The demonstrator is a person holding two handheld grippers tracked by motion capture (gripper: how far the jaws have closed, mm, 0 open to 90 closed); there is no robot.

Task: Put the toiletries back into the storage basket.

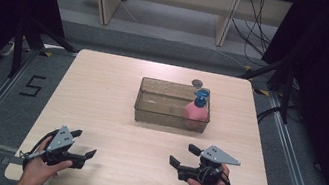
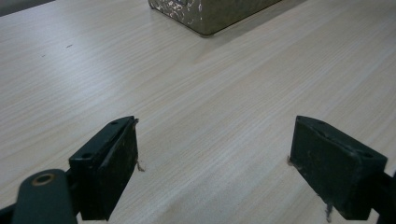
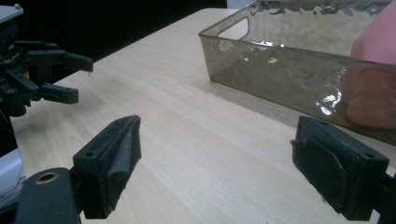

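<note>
With both grippers wide and empty, I see the pink bottle (image 1: 195, 112) upright in the bin (image 1: 149, 112), right end. Right gripper (image 1: 182, 156) sits nearer than left gripper (image 1: 84, 143).

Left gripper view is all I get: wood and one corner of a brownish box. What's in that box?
Observer: A pink bottle with a blue cap stands at the right end of the bin.
Operator: Is anything holding it?
Observer: No. The right hand-held gripper is open, on the table's near edge, apart from the bin.
Operator: Anything behind the box?
Observer: A small dark round thing lies on the table past its far right corner.
</note>
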